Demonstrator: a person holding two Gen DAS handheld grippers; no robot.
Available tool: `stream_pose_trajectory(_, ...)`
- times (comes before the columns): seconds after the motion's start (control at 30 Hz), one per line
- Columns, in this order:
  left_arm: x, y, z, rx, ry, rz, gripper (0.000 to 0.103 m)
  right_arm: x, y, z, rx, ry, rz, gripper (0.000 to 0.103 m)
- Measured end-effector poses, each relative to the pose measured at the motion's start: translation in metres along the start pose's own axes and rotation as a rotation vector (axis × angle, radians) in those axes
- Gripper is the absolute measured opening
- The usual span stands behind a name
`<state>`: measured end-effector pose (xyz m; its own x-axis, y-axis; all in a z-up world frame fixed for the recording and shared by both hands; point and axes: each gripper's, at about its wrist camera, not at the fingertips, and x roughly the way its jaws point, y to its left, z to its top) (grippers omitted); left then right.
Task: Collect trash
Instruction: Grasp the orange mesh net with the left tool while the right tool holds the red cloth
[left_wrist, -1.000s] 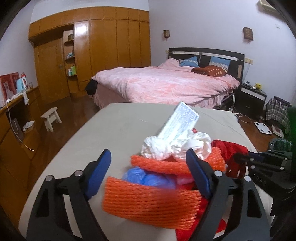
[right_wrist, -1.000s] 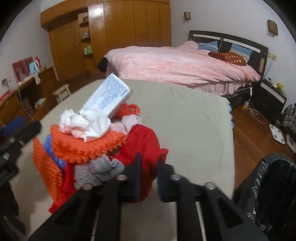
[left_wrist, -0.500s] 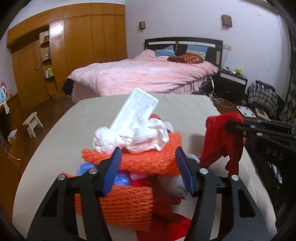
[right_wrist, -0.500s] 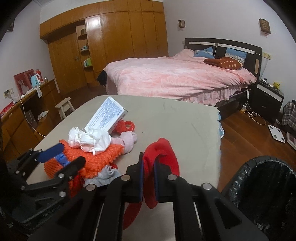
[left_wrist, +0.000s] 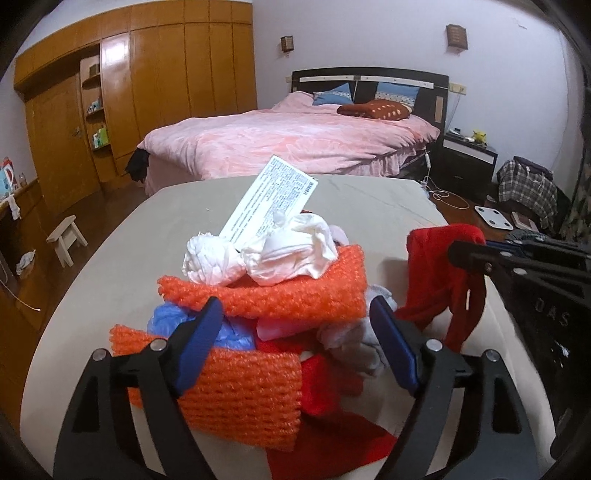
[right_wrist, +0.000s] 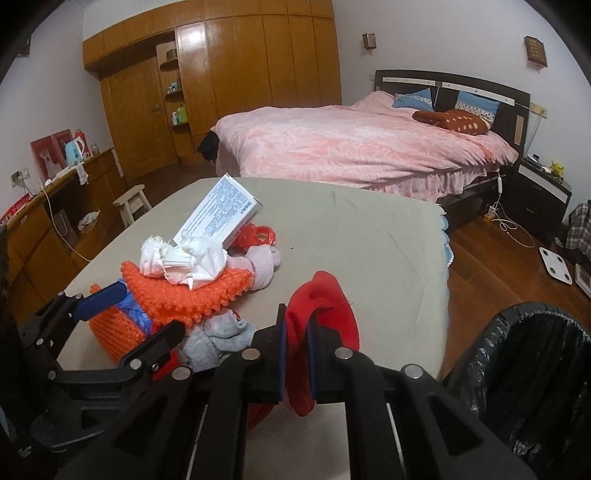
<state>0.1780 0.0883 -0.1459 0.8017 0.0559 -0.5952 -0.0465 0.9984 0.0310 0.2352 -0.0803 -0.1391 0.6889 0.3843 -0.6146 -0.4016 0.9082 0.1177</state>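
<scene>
My left gripper (left_wrist: 295, 325) is a matte black frame of angular struts, each finger ending in a flat blue pad (left_wrist: 197, 343), with round silver screw heads (left_wrist: 159, 345) at the joints. My right gripper (right_wrist: 295, 349) is built the same: black linkage bars, silver screws (right_wrist: 344, 353), blue-edged pads. From the left wrist camera its side shows faint embossed lettering (it reads something like "DAS") (left_wrist: 552, 315) on the black body.

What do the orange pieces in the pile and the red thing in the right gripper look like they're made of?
Orange pieces: likely foam netting, given the bumpy open-mesh surface. Red thing in the right gripper: seemingly soft matte fabric, since it drapes limply.
</scene>
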Motion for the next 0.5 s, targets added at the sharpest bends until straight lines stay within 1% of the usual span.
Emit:
stream_pose_trajectory(0.1, -0.0007, 0.0024, 0.0034, -0.008, -0.014, 0.005, 0.079, 0.0004, 0.0003, -0.0017, 0.002, 0.001, -0.002, 0.009)
stream_pose_trajectory(0.17, -0.0010, 0.0014, 0.0049, 0.003, -0.026, 0.004, 0.077, 0.0000, -0.0008, -0.0010, 0.002, 0.001, -0.003, 0.009)
stream_pose_trajectory(0.23, 0.0016, 0.0013, 0.0056, 0.009, -0.020, -0.018, 0.060, -0.0001, -0.0033, 0.0007, 0.012, 0.000, -0.003, 0.009)
stream_pose_trajectory(0.3, 0.0052, 0.0006, 0.0046, 0.009, -0.011, -0.041, 0.056, -0.0003, -0.0057, 0.0021, 0.020, 0.001, 0.001, 0.009)
stream_pose_trajectory(0.37, 0.0064, 0.0009, 0.0040, 0.005, -0.011, -0.052, 0.050, -0.0014, -0.0061, 0.0031, 0.019, 0.001, 0.001, 0.009)
stream_pose_trajectory(0.43, 0.0049, 0.0039, 0.0040, -0.009, -0.021, -0.062, 0.040, -0.0028, -0.0064, 0.0042, 0.016, -0.001, 0.001, 0.009)
stream_pose_trajectory(0.47, 0.0037, 0.0058, 0.0045, -0.018, -0.029, -0.066, 0.037, -0.0041, -0.0067, 0.0052, 0.016, -0.003, 0.003, 0.009)
stream_pose_trajectory(0.5, 0.0028, 0.0074, 0.0050, -0.025, -0.033, -0.070, 0.031, -0.0052, -0.0066, 0.0059, 0.016, -0.005, 0.005, 0.009)
